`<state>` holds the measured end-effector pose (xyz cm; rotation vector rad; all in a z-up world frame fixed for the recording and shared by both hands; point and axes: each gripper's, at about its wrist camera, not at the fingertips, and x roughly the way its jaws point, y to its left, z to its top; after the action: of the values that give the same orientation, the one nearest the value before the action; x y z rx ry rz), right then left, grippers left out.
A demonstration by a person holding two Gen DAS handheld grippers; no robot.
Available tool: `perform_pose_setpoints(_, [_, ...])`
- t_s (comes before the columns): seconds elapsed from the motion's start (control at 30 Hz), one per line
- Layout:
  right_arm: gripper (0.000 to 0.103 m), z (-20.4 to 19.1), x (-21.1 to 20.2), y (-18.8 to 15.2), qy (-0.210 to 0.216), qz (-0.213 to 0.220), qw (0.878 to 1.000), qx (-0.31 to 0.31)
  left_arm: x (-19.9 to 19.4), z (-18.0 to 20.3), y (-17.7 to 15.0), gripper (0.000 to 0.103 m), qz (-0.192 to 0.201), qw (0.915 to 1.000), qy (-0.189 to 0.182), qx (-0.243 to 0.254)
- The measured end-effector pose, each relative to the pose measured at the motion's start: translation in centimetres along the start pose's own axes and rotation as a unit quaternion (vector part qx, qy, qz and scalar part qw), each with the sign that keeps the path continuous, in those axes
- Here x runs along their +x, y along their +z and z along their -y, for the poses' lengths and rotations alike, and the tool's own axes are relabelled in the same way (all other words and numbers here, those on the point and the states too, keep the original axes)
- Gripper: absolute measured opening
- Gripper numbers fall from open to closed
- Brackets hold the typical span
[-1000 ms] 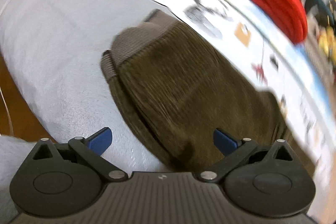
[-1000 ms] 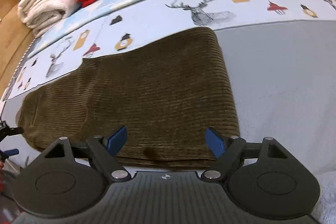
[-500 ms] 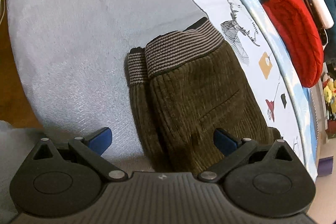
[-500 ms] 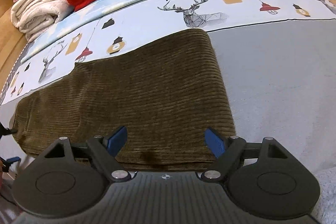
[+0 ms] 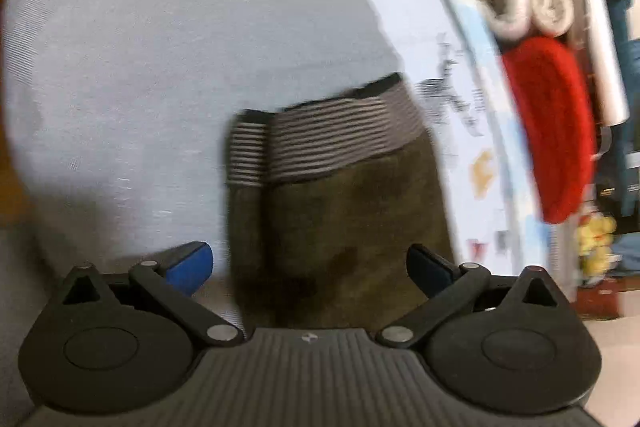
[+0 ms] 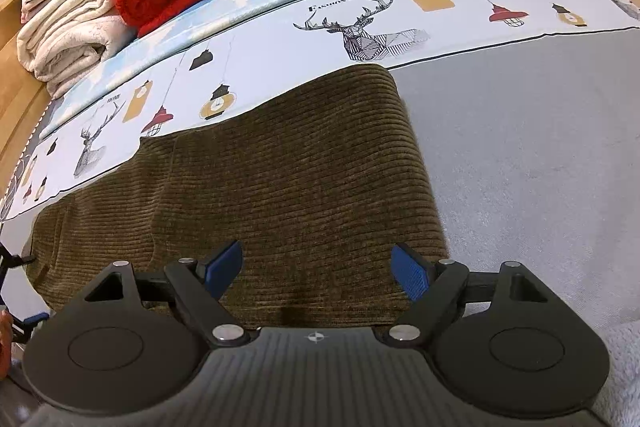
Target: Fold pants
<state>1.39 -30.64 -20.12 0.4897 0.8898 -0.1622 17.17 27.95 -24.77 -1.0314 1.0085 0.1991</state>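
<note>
Across grey bedsheet (image 6: 540, 147), olive corduroy pants (image 6: 280, 195) lie lengthwise between grippers; striped waistband (image 5: 324, 135) ahead of left gripper (image 5: 310, 265), leg end under right gripper (image 6: 318, 269); both spread wide, gripping nothing; each nearest its own end.

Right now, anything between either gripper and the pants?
Nothing visible. The left gripper sits over the striped waistband end, the right gripper over the brown corduroy pants; both open, fabric bare beneath.
</note>
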Motion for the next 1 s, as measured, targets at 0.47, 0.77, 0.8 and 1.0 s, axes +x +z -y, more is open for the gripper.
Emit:
perform_pose_setpoints(0.47, [0.083, 0.1, 0.5, 0.0, -0.003, -0.001, 1.0, 0.002, 1.1, 0.3, 1.9, 0.096, 0.002, 0.9995, 0.025, -0.022])
perform_pose_setpoints(0.77, [0.083, 0.1, 0.9, 0.0, -0.01, -0.003, 1.0, 0.006, 0.2, 1.2, 1.2, 0.034, 0.033, 0.9977, 0.055, 0.019])
perform_pose_setpoints(0.8, [0.083, 0.0, 1.0, 0.1, -0.01, -0.002, 1.0, 0.005, -0.1, 1.5, 1.1, 0.032, 0.037, 0.9972, 0.057, 0.03])
perform_pose_setpoints(1.0, [0.082, 0.6, 1.1, 0.3, -0.011, 0.005, 1.0, 0.025, -3.1, 6.3, -1.8, 0.023, 0.092, 0.9768, 0.073, 0.179])
